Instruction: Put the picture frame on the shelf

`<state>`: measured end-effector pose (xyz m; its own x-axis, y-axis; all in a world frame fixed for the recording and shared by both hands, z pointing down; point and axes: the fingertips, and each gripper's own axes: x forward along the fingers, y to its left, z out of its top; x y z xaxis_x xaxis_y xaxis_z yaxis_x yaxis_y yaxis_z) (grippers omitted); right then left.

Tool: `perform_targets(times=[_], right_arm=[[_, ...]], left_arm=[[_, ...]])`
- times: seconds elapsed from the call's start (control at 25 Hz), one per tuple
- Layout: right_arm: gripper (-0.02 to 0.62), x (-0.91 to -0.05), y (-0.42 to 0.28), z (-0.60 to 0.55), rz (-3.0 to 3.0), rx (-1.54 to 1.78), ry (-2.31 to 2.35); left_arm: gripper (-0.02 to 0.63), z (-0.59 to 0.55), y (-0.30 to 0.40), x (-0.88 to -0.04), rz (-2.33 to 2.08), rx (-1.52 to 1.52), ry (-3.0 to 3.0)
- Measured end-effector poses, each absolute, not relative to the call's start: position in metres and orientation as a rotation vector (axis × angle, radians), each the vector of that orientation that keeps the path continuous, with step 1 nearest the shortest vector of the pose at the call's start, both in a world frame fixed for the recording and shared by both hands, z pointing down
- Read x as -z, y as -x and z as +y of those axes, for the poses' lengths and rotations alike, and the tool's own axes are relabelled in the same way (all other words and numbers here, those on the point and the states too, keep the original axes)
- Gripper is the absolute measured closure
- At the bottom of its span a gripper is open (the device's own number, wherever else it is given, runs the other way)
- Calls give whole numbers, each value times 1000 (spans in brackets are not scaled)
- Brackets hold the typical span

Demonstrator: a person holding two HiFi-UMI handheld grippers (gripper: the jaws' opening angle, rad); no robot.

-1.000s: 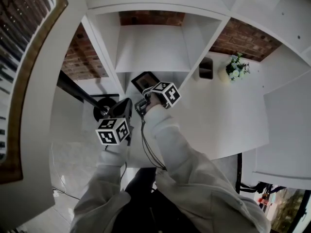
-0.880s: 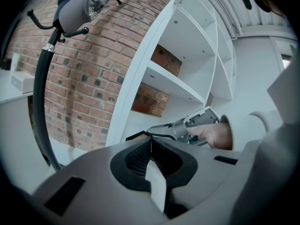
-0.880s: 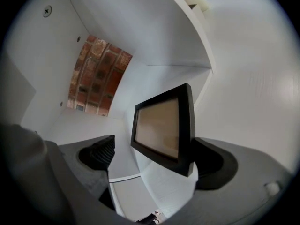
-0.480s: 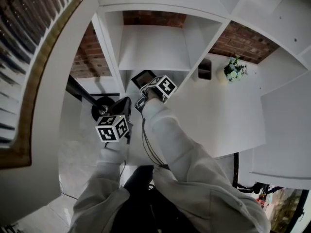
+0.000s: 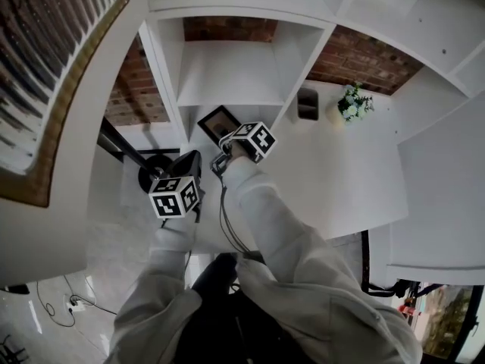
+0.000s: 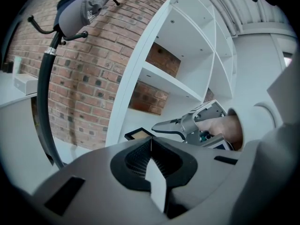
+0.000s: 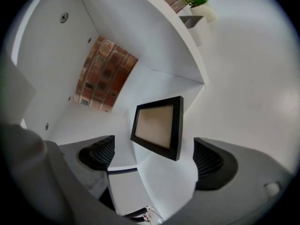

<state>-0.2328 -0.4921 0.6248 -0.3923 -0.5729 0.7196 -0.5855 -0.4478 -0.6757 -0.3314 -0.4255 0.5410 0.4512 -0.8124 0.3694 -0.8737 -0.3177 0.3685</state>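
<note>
Picture frame (image 7: 158, 125): black rim with a pale panel. It stands tilted in an open compartment of the white shelf (image 7: 108, 46), just beyond the right gripper.
Right gripper (image 7: 153, 159): jaws wide apart and touching nothing. The frame shows between them, farther in.
Left gripper (image 6: 151, 146): jaws pressed together with nothing between them. It is held nearer, to the left of the right one.
Left of shelf: black stand pole (image 6: 44, 93) topped by a grey garment (image 6: 82, 11), in front of a brick wall (image 6: 89, 78).
Right of divider: potted plant (image 5: 353, 105) and dark box (image 5: 307, 105), well apart from the frame.
</note>
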Motion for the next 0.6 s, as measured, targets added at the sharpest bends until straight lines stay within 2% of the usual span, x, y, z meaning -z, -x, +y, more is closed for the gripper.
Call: perform_targets(times=[0.36, 0.6], right_arm=[[75, -606, 227, -461, -1775, -2163, -1635], [78, -586, 224, -436, -1989, -2120, -1530]], left_arm=[[601, -410, 308, -532, -1392, -177, -2227], [601, -394, 295, -525, -1396, -180, -2245]])
